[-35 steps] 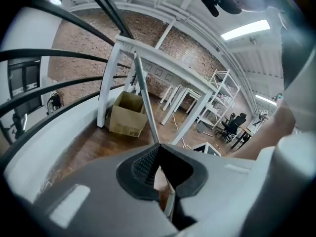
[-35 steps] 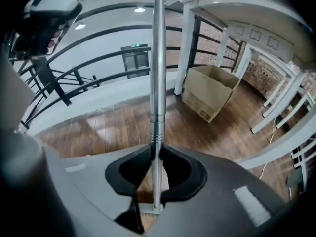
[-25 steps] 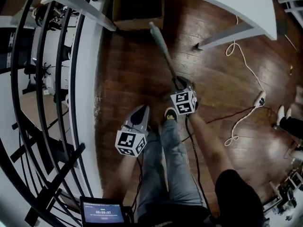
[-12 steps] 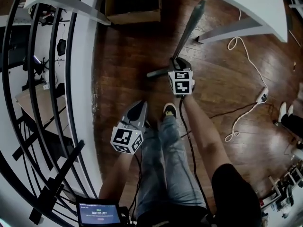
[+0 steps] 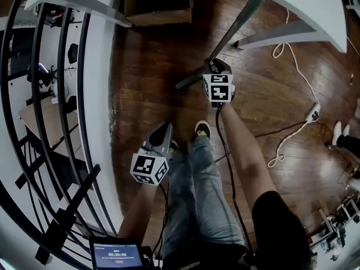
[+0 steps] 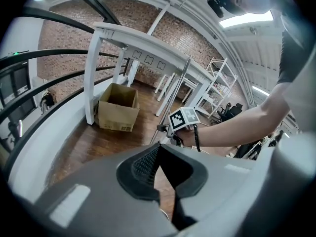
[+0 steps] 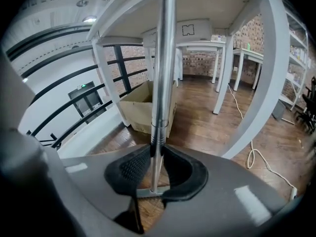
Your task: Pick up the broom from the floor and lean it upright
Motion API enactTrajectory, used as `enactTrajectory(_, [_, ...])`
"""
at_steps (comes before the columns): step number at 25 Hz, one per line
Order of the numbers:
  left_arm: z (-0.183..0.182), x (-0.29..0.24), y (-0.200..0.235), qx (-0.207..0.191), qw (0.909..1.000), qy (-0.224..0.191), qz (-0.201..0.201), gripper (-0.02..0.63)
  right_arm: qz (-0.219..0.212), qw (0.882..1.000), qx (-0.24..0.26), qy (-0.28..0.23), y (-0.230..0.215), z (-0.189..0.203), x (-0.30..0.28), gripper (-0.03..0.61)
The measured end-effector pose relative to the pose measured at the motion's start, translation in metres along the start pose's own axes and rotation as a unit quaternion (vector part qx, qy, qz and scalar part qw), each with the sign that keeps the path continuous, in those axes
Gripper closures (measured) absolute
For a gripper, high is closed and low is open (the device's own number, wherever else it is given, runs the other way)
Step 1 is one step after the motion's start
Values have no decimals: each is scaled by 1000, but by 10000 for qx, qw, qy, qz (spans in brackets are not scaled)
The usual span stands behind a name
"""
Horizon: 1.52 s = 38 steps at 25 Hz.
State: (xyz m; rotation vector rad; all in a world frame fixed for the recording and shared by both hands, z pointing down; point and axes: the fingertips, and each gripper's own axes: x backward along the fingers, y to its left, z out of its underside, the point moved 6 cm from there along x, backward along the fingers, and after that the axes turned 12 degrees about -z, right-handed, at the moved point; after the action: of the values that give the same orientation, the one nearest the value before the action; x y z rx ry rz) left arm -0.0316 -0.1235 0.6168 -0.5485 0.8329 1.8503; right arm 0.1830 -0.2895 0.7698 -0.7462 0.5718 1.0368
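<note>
The broom stands nearly upright on the wood floor. Its metal handle [image 5: 236, 24] slants up to the right toward the white table, and its head [image 5: 188, 81] rests on the boards. My right gripper [image 5: 212, 66] is closed on the lower handle; its jaws are opening slightly, with the pole still between the pads. In the right gripper view the handle [image 7: 163, 73] rises straight up out of the right gripper [image 7: 157, 152]. My left gripper [image 5: 164, 128] hangs lower left beside the person's leg, shut and empty, and shows the same way in its own view [image 6: 158, 147].
A cardboard box [image 5: 157, 4] sits under the white table [image 5: 298, 10]. A white cable [image 5: 292, 66] with a power strip [image 5: 312, 114] trails at right. Black railing bars [image 5: 84, 94] run down the left. The person's shoe [image 5: 202, 130] is just below the broom.
The handle's top has swung from upper left over to the right, toward the table. The right gripper has shifted right with it. The left gripper has hardly moved.
</note>
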Motion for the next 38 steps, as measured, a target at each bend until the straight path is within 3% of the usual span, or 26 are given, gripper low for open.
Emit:
enactTrajectory(3, [-1, -4, 0, 16, 10000, 46, 22, 602, -139, 9995, 251, -88, 3, -5, 0, 481])
enactTrajectory(7, [-3, -6, -1, 14, 10000, 26, 47, 603, -371, 9974, 614, -72, 10, -9, 1, 409])
enactTrajectory(19, [-23, 12, -4, -332, 9994, -114, 67, 603, -456, 9936, 815, -633, 12, -37, 57, 388])
enactTrajectory(22, [-49, 37, -11, -577, 9977, -306, 154, 603, -697, 9870, 998, -1052, 34, -56, 116, 391])
enactTrajectory(26, [-103, 102, -36, -791, 9930, -827, 277, 603, -1181, 9694, 1423, -1613, 92, -89, 245, 391])
enactTrajectory(30, [-168, 171, -79, -823, 9837, -1463, 639, 603, -1245, 9509, 1593, -2344, 146, -143, 365, 404])
enactTrajectory(33, [-189, 228, -106, -911, 9748, -1900, 732, 603, -1476, 9338, 1732, -2760, 195, -171, 423, 426])
enactTrajectory(36, [-207, 277, -124, -1200, 9622, -2349, 671, 603, -1707, 9189, 1593, -3180, 237, -192, 468, 474])
enactTrajectory(37, [-213, 288, -130, -1263, 9584, -2474, 650, 602, -1730, 9181, 1503, -3234, 245, -194, 479, 548])
enactTrajectory(38, [-219, 297, -135, -1309, 9550, -2582, 650, 602, -1730, 9192, 1446, -3228, 249, -193, 486, 574])
